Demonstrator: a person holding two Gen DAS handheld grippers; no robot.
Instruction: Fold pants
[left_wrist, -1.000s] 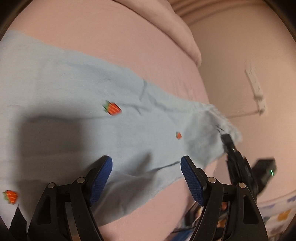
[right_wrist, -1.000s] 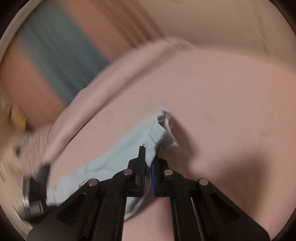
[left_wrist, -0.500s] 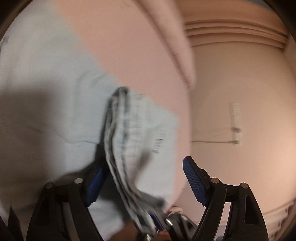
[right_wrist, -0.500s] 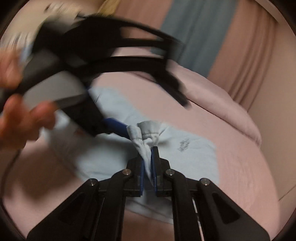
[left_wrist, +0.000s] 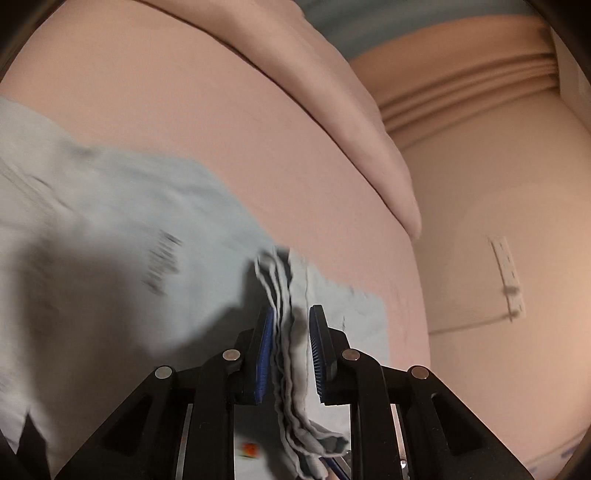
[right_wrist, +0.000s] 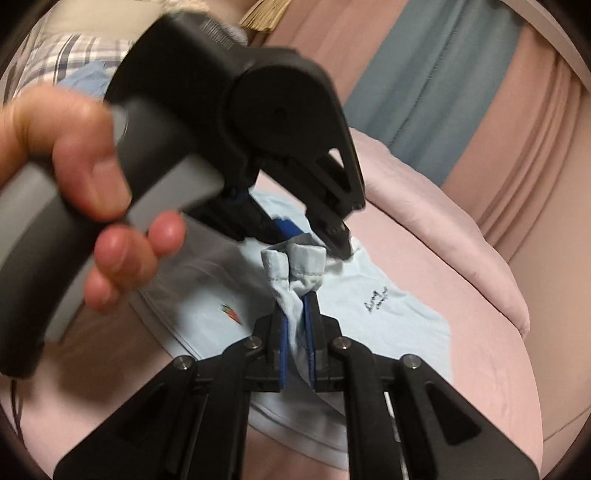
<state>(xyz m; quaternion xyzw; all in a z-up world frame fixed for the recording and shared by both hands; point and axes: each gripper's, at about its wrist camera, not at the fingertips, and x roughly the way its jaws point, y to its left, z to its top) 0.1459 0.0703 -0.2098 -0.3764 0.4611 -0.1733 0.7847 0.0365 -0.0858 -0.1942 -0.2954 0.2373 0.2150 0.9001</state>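
In the left wrist view, the left tongs (left_wrist: 291, 350) stood nearly closed, with a bunched, layered edge of the light blue pants (left_wrist: 122, 236) running between their blue pads (left_wrist: 265, 354). The left pad pressed against the folds, while a narrow gap showed beside the right one, so the grip looked loose or only just made. The rest of the pants spread out to the left across the pink bed (left_wrist: 207, 122), blurred, with a dark printed mark on the fabric. A pink pillow (left_wrist: 354, 110) lay along the far edge of the bed, and a white wall outlet (left_wrist: 508, 273) sat on the wall to the right.

In the right wrist view, the right tongs (right_wrist: 297, 347) were closed on a gathered hem of the pants (right_wrist: 388, 325), the stitched cuff poking up just above the pads. The pants lay flat on the bed (right_wrist: 461, 258) beneath, doubled over, with a small carrot print (right_wrist: 232, 314) to the left and dark script lettering (right_wrist: 376, 300) to the right. The left tongs (right_wrist: 325, 236) came down from the upper left, held by the person's left hand (right_wrist: 92, 184), and their tips met the same raised cuff from the far side. Pink and grey-blue curtains (right_wrist: 436, 88) hung behind the bed.
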